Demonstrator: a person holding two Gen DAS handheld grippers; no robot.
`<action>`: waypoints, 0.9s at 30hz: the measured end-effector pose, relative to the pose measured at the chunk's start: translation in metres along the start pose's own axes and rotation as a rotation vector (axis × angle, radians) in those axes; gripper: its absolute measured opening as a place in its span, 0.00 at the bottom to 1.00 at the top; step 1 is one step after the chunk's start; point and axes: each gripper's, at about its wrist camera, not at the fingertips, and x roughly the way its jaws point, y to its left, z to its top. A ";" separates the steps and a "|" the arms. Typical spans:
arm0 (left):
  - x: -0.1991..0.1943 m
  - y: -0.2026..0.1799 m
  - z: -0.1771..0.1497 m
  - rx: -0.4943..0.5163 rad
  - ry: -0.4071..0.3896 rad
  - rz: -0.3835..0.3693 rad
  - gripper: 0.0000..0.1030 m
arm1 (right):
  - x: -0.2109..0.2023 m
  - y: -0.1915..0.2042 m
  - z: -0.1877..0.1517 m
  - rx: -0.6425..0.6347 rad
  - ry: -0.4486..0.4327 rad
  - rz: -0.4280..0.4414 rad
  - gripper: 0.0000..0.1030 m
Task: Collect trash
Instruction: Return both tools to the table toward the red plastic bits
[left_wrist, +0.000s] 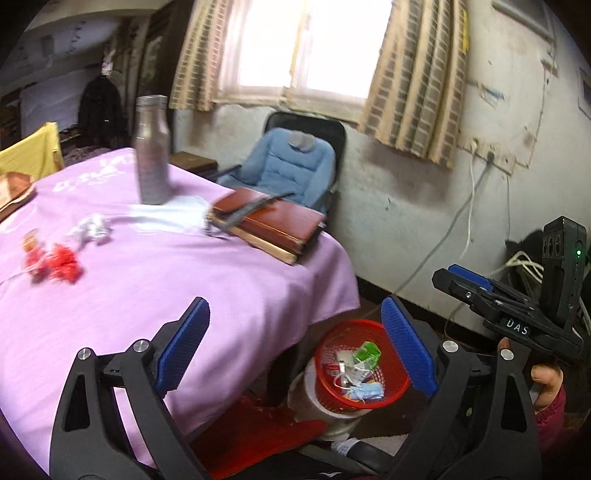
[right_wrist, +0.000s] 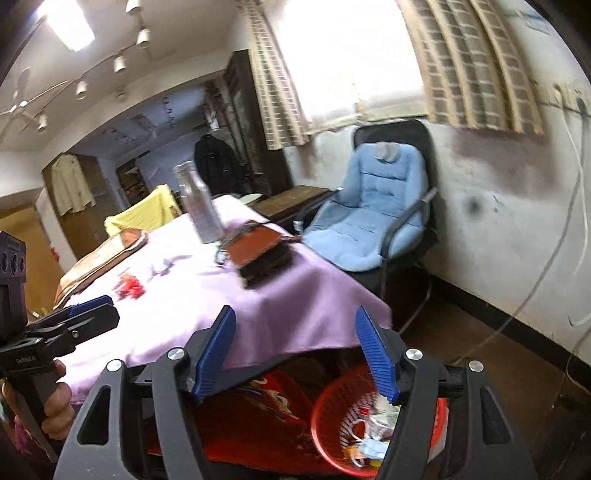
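Above the red basket (left_wrist: 360, 363) at five o'clock, my left gripper (left_wrist: 295, 347) and right gripper (right_wrist: 297, 356) gape empty; red wrappers (left_wrist: 55, 264) lie on the table (left_wrist: 221, 280) at nine o'clock.

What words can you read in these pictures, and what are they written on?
"DAS": white letters on the right gripper, on its black body, in the left wrist view.
Small print on the left gripper, by its handle: too blurred to read.
White lettering on the pink tablecloth, far end: too blurred to read.
Wrappers in the red basket: unreadable.
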 end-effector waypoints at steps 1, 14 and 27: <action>-0.008 0.007 -0.002 -0.015 -0.014 0.008 0.88 | 0.000 0.010 0.002 -0.016 -0.001 0.014 0.65; -0.062 0.107 -0.020 -0.179 -0.102 0.120 0.92 | 0.041 0.143 0.013 -0.219 0.061 0.191 0.71; -0.068 0.232 -0.019 -0.325 -0.021 0.325 0.92 | 0.132 0.248 0.026 -0.306 0.206 0.335 0.72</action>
